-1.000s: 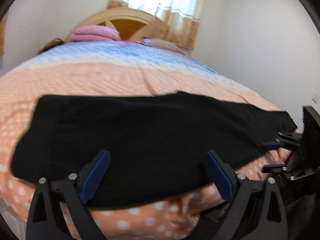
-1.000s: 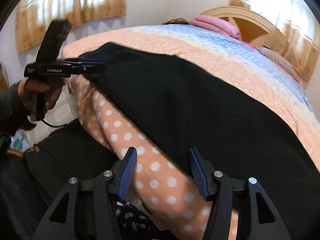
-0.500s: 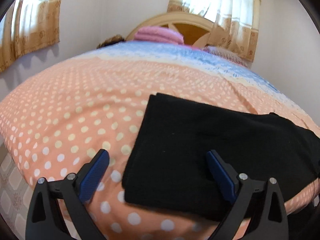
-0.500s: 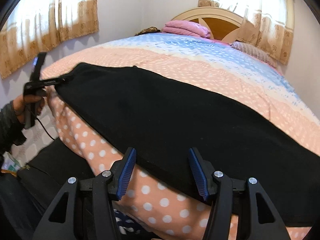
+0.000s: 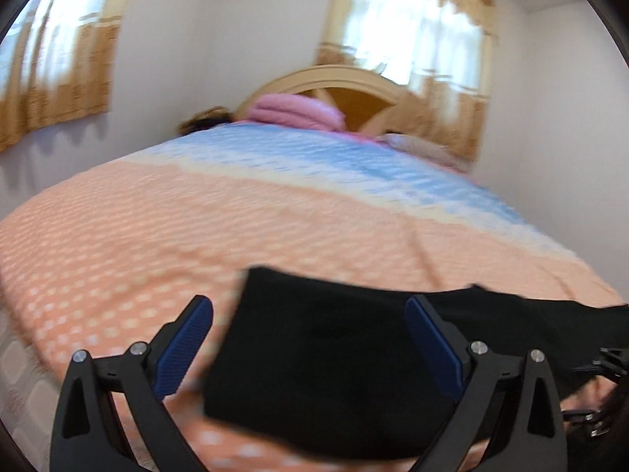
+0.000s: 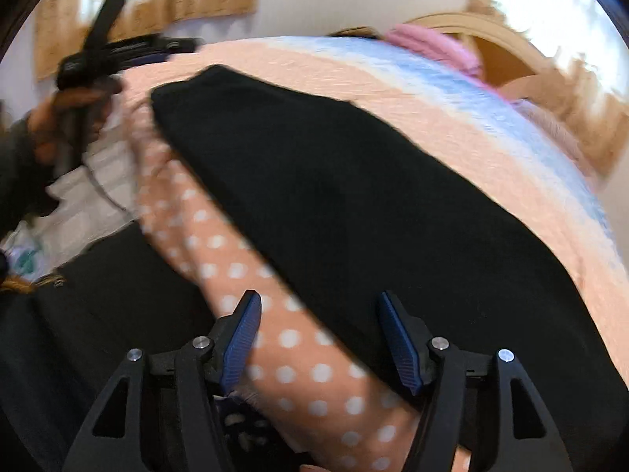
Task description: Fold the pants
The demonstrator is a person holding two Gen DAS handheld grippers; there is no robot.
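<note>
Black pants (image 5: 334, 358) lie flat lengthwise along the near edge of the bed (image 5: 157, 244), which has an orange polka-dot cover. My left gripper (image 5: 308, 334) hovers open and wide over the pants' left end, touching nothing. In the right wrist view the pants (image 6: 354, 196) stretch away towards a hand (image 6: 55, 118) holding that left gripper (image 6: 177, 45) above their far end. My right gripper (image 6: 320, 338) hangs over the bed's near edge, its jaws opening. The cover and the pants' hem lie below them, unpinched.
A wooden headboard (image 5: 354, 90) with a folded pink blanket (image 5: 295, 110) stands at the far end. Curtained windows (image 5: 412, 39) line the walls. Pale floor tiles (image 6: 78, 204) and the person's dark clothing (image 6: 98, 334) lie left of the bed edge.
The left gripper has lifted and swung left, so the pants now fill only the lower right of its view. The right gripper's jaws have widened a little. The pants lie as before.
</note>
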